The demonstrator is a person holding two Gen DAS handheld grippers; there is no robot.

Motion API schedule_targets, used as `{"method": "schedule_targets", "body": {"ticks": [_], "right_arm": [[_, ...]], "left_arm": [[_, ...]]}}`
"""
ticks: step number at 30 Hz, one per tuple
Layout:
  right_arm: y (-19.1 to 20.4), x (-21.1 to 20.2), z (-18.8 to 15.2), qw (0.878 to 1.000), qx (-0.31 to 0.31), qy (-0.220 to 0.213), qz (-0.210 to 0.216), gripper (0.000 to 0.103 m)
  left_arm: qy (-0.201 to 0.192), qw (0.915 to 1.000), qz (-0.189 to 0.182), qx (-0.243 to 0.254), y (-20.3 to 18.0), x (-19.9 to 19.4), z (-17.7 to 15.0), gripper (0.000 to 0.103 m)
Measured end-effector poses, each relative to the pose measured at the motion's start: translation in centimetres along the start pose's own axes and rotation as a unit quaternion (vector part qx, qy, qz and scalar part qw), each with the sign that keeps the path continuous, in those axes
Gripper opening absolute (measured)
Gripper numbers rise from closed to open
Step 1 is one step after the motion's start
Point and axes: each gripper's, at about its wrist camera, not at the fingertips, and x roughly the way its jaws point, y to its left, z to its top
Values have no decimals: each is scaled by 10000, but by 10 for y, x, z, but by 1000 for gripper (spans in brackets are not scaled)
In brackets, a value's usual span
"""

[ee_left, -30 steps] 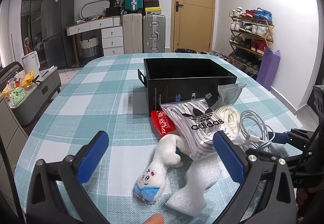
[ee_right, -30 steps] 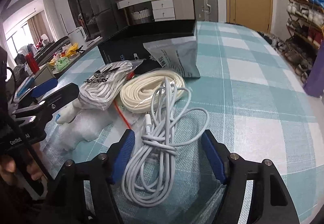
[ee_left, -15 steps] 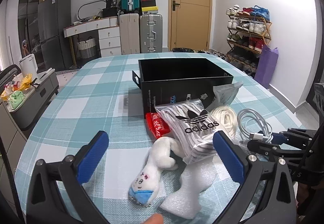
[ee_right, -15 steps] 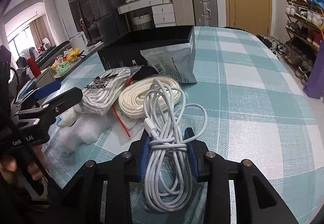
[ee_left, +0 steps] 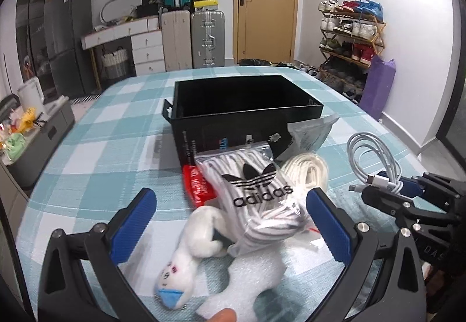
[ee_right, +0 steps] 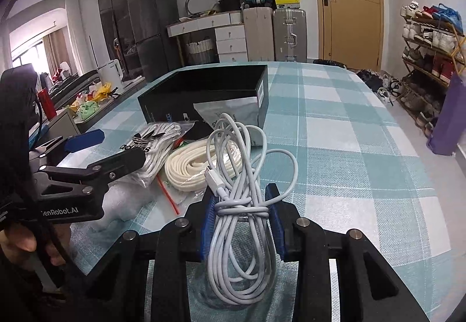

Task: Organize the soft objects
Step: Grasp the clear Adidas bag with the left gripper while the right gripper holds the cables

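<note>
My right gripper [ee_right: 241,199] is shut on a coiled white cable [ee_right: 244,176] and holds it a little above the checked tablecloth; in the left wrist view that cable [ee_left: 375,159] hangs at the right. My left gripper [ee_left: 230,211] stands open over a pile: a white plush toy [ee_left: 192,252], a clear bag of striped laces with an adidas logo [ee_left: 256,188], a red packet [ee_left: 198,182], a cream lace coil [ee_left: 305,167] and a white foam piece [ee_left: 250,281]. Behind the pile sits an open black box [ee_left: 244,106], with a grey foil pouch [ee_left: 311,132] leaning on it.
The table [ee_left: 102,132] has a teal and white checked cloth. A low grey cart [ee_left: 38,129] with small items stands off the left edge. Suitcases [ee_left: 192,36], a drawer unit, a door and a shoe rack [ee_left: 349,36] line the far wall.
The right gripper went from open around the white cable to shut on it, then lifted it slightly. The left gripper drifted a little across the pile and stayed open.
</note>
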Motion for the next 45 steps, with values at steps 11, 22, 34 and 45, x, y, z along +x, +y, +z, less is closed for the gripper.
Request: {"method": "schedule_targets", "body": {"ticks": [11,22,34,45], "right_arm": [[-7,-5,5,10000,38,-38,-72,33],[-8,-4,5,9999,51,-42,-97,33],[-2,-6,7,9999,-30,-88,-93,33],[7,-16,15,9997,-109,-218,19,33]], "left_arm": [[314,9995,-9,-3,-10,19,10,103],[511,9985,-212,-41,-8,27,9,81],[517,9978,-400,-78,-1,20,4,42],[225,9986,-466,-50,9,-5,8,41]]}}
